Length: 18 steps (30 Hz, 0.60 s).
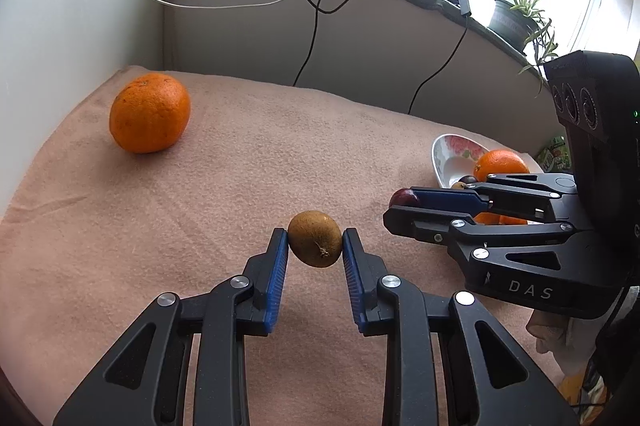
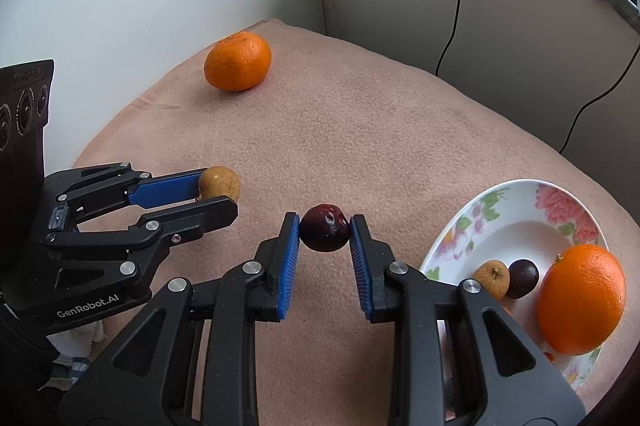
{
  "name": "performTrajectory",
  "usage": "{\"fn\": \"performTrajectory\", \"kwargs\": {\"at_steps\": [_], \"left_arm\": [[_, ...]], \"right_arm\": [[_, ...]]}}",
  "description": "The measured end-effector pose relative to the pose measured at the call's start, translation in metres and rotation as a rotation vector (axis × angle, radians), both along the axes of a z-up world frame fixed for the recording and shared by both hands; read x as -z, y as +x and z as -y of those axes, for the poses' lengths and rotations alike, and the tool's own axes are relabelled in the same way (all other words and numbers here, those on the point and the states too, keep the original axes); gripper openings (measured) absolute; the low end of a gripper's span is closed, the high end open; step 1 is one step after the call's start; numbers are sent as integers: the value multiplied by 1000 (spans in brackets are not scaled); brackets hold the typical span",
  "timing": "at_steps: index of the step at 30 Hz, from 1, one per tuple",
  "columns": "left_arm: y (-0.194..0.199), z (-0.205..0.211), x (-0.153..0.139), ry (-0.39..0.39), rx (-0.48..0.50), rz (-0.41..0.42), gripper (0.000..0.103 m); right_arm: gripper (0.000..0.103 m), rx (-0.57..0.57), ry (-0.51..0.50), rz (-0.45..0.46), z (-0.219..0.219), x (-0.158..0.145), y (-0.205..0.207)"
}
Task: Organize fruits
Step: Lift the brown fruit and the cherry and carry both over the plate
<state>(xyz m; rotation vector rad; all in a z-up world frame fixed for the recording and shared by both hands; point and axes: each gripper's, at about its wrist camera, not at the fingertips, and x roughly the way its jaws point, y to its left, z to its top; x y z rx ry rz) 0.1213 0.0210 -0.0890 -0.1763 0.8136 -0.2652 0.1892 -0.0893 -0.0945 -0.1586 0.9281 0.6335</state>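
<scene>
Now the left gripper (image 1: pixel 315 246) pinches a small brown fruit (image 1: pixel 315 238) between its blue pads, stem end toward the camera, long axis along the fingers. It looks light and a bit soft, so a grip on its middle seems best. To its right, the right gripper (image 2: pixel 325 232) squeezes a dark plum (image 2: pixel 325 233), smooth and probably slippery, beside the plate (image 2: pixel 516 194).

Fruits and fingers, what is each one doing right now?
Kiwi: pinched in the left gripper.
Plum: pinched in the right gripper.
Loose orange: lying alone on the blanket.
Plate: holding an orange, a brown fruit and a dark fruit.
</scene>
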Motion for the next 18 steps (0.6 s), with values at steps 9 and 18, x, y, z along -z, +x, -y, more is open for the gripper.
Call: {"fn": "performTrajectory", "kwargs": {"at_steps": [9,18], "left_arm": [[-4,16,-13,-13,35,30,26],[-2,42,-23,-21,79,46,26]], "right_arm": [[27,49,32,28,29,-13,-7],[27,102,54,47,56,-21,-6]]}}
